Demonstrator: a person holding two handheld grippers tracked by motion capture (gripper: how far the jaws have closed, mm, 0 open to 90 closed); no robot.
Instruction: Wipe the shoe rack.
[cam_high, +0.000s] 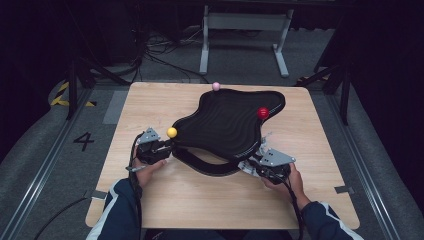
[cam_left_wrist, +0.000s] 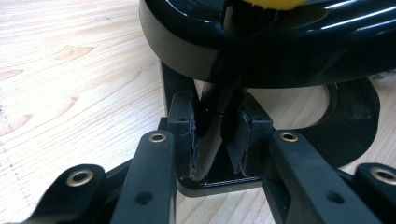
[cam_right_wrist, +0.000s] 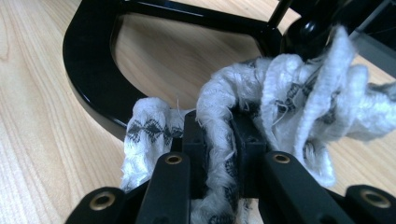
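Wiping appears to be the step in hand. The black wavy stand (cam_high: 225, 125) sits mid-table, its base ring nearest the person. The left gripper (cam_high: 165, 148), at the stand's left edge below the yellow ball (cam_high: 172, 132), is clamped on a black strut (cam_left_wrist: 215, 126), probably the stand's support. The right gripper (cam_high: 255, 167), at the stand's near-right corner, pinches a white cloth (cam_right_wrist: 280, 98). Next: drag the cloth along the ring while the left steadies.

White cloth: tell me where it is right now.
In the right gripper view the white cloth is pinched in the right gripper, beside the black stand; in the high view it sits at the stand's near right corner.
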